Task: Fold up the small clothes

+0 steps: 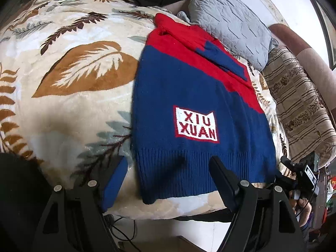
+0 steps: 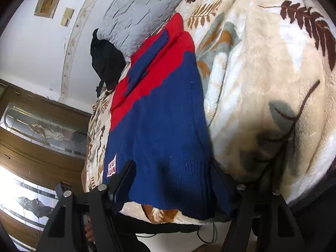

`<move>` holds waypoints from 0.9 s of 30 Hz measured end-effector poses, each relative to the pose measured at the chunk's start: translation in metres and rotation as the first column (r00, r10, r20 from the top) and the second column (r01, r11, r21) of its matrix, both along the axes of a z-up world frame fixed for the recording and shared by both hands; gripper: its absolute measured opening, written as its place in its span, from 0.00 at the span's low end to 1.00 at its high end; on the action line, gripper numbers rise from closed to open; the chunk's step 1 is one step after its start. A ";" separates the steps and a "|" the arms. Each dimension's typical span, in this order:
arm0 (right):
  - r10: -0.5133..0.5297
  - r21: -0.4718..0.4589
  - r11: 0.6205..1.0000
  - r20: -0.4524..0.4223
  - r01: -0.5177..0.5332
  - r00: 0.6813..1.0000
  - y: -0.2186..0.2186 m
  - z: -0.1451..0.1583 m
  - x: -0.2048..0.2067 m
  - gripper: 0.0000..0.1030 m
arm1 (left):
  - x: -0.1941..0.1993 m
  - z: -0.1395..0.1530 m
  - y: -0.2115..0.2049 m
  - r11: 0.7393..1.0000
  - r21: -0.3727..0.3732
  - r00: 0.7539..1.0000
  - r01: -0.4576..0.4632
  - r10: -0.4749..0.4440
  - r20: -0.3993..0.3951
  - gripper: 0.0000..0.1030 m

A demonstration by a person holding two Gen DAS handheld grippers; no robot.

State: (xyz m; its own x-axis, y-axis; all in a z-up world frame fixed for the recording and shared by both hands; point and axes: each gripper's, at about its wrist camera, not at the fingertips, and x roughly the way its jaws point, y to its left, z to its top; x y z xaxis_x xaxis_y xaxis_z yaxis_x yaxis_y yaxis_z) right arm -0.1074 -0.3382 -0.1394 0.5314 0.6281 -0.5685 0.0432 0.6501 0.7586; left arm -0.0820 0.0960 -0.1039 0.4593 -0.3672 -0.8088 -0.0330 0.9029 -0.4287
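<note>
Left gripper [image 1: 168,178] jaws wide, straddling the hem's 7 o'clock corner, nothing pinched; right gripper [image 2: 174,180] also wide, over the hem's other corner, empty. Sweater [image 1: 189,96] lies flat on the blanket [image 1: 69,96], hem at 6 o'clock, red shoulders at 12, sleeves folded in. Judged: soft, thick knit, light, stretchy, grippy; pinch the ribbed hem corners. Pillow [image 1: 229,19] beyond.

Left gripper [image 1: 168,174] and right gripper [image 2: 174,180], both angled downward, jaws apart.
</note>
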 end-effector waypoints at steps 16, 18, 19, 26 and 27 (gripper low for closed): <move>0.027 -0.014 1.000 -0.028 -0.028 0.999 0.007 -0.008 0.003 0.40 | 0.000 -0.007 0.013 0.998 -0.035 0.997 -0.054 0.052 -0.054 0.46; 0.031 -0.012 0.999 -0.019 -0.031 0.999 0.007 -0.006 0.002 0.40 | -0.003 -0.009 0.009 0.999 -0.022 0.999 -0.035 0.034 -0.042 0.54; 0.037 -0.014 0.999 -0.013 -0.037 0.999 0.008 -0.006 0.002 0.40 | -0.002 -0.010 0.004 1.000 0.015 0.999 -0.018 0.019 -0.038 0.54; 0.061 -0.057 0.996 -0.051 -0.064 0.997 0.013 -0.002 0.007 0.09 | 0.000 0.012 0.006 1.000 0.021 1.000 -0.013 0.013 0.023 0.04; 0.060 -0.044 0.997 -0.031 -0.061 0.998 0.011 0.004 0.006 0.09 | -0.002 0.022 0.009 1.000 0.016 0.998 -0.022 0.021 0.053 0.04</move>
State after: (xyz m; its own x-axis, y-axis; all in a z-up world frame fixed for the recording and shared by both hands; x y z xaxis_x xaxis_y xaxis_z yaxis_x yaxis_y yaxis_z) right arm -0.1016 -0.3270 -0.1350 0.4755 0.6323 -0.6117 0.0251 0.6853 0.7279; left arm -0.0841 0.1051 -0.0823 0.5095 -0.3434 -0.7889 -0.0299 0.9093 -0.4151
